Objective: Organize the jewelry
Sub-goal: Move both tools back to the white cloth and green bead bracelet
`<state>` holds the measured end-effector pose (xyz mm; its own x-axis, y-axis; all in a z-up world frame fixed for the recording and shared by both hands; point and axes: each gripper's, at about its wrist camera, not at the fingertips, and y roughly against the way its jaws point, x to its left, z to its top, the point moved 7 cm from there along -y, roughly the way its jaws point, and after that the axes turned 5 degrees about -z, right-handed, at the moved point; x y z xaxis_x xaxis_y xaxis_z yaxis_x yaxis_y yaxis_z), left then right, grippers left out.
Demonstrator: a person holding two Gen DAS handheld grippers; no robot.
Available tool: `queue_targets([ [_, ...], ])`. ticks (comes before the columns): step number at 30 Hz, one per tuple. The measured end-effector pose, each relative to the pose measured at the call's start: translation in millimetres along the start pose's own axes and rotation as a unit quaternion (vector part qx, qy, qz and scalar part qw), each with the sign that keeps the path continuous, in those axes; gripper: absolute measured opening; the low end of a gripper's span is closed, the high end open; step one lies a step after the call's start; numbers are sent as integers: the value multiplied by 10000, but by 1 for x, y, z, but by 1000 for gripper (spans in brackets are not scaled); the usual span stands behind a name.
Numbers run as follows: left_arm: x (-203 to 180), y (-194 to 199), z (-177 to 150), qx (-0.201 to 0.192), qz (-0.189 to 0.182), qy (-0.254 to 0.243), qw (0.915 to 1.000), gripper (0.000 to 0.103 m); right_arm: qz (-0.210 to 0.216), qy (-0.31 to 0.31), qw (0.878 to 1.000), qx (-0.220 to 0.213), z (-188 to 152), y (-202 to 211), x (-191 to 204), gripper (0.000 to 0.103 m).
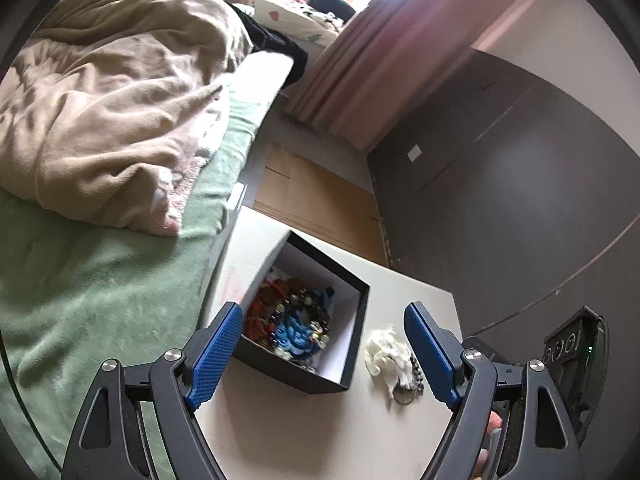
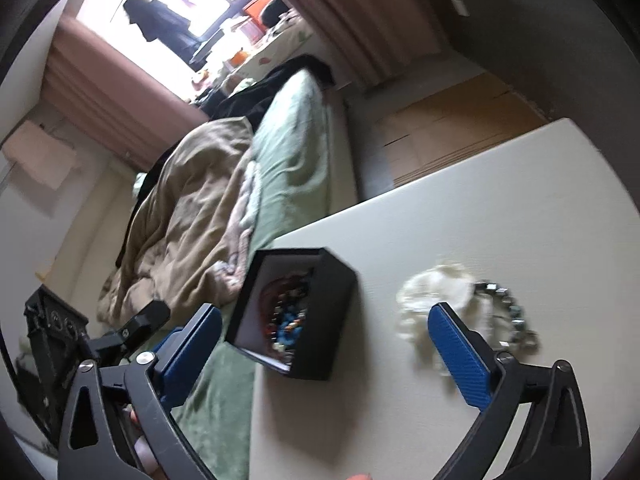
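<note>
both blue-padded grippers, left gripper (image 1: 323, 346) and right gripper (image 2: 325, 334), are hanging released, grasping nothing. between their jaws is sitting the black square cardboard box (image 1: 356, 320) collecting beaded jewelry (image 1: 294, 326). just beside the right jaw is waiting the white fluffy charm on a dark bead chain (image 2: 452, 304).

Motion-blurred white tassel (image 2: 436, 300) and bead chain (image 2: 508, 312); box (image 2: 320, 312) contents indistinct.

Pale tabletop (image 1: 280, 432), set right beside a bed (image 1: 80, 300) under a green cover. On it, near the bed-side edge: open black box (image 1: 352, 344) full of mixed beaded jewelry (image 1: 292, 328). Just beside the box, apart: white tufted piece (image 1: 386, 354) joined to a dark bead chain (image 2: 508, 312).
</note>
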<state>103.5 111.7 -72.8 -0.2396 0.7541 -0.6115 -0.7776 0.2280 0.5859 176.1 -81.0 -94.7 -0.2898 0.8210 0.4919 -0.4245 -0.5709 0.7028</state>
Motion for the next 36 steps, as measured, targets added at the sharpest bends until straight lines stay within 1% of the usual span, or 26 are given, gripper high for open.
queue_targets([
  [5,-16,-8,-9,117,-51,-235,9996,83,-322,-160,9993,-23,-5,11,-31,103],
  [12,-40,-24,-25,266,-169,-487,9983,83,-693,-400,9968,83,-9,21,-56,103],
  [14,-47,-27,-28,219,-169,-561,9980,83,-858,-450,9953,-32,-9,26,-64,103],
  [15,-50,-29,-29,218,-179,-577,9979,83,-1010,-435,9939,-35,-9,27,-68,103],
  [16,-54,-32,-31,243,-210,-606,9976,83,-1070,-426,9933,0,-10,27,-71,103],
  [18,-63,-38,-35,295,-275,-697,9968,80,-1074,-523,9928,59,-9,28,-79,103],
  [20,-71,-45,-40,374,-277,-811,9956,77,-1072,-660,9920,25,-8,32,-88,102],
  [22,-77,-53,-44,452,-269,-888,9947,71,-1015,-732,9921,26,-6,35,-94,94],
  [23,-80,-57,-47,498,-265,-932,9941,70,-978,-766,9922,46,-5,36,-97,85],
  [25,-83,-65,-51,573,-225,-1024,9928,68,-930,-872,9918,56,-3,38,-103,79],
  [31,-92,-85,-59,634,-4,-1307,9894,67,-999,-887,9910,-92,9,46,-109,77],
  [36,-101,-106,-71,788,191,-1695,9822,67,-985,-1049,9896,-83,15,47,-119,76],
])
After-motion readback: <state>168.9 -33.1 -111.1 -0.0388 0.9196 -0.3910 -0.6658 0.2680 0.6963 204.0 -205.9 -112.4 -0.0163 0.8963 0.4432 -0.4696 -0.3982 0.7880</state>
